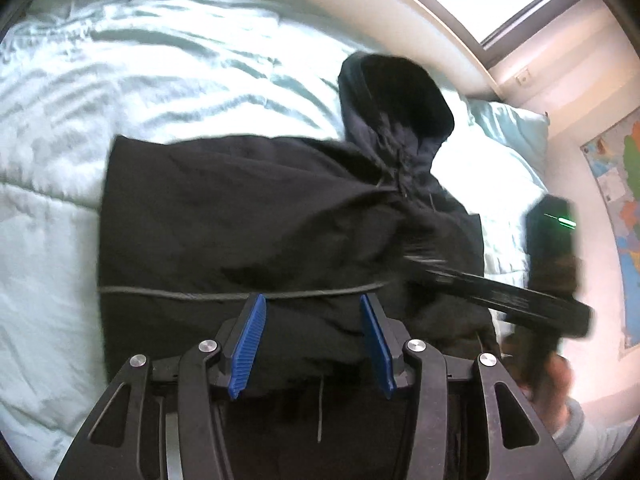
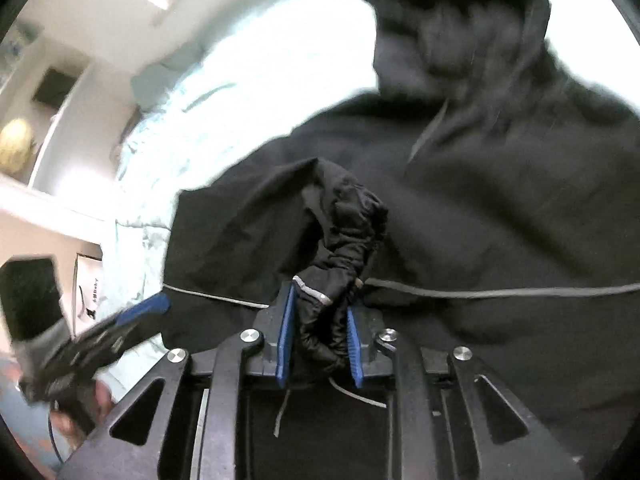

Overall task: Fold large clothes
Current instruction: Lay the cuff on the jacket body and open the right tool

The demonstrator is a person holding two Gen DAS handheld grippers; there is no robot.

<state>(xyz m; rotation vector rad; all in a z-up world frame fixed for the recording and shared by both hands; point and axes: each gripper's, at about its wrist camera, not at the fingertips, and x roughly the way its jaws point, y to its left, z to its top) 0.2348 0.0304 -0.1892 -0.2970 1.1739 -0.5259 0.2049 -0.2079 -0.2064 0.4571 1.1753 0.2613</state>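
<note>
Your jacket [image 1: 248,216] is black all over, with a thin pale grey cord line [image 1: 240,295] running across it and a grey-trimmed cuff [image 2: 316,292] bunched between blue ribbed pads [image 2: 285,340]. Your left hand-held gripper [image 1: 313,340] has a black frame, blue pads [image 1: 250,344] and silver bolts. Your right hand-held gripper [image 2: 320,344] matches it in black, blue and silver. The bed cover [image 1: 120,80] under the jacket is pale mint green, quilted with wavy stitching. The pillow [image 1: 516,128] is a slightly deeper mint. On the wall, a map [image 1: 620,200] shows patches of blue, green and orange.
</note>
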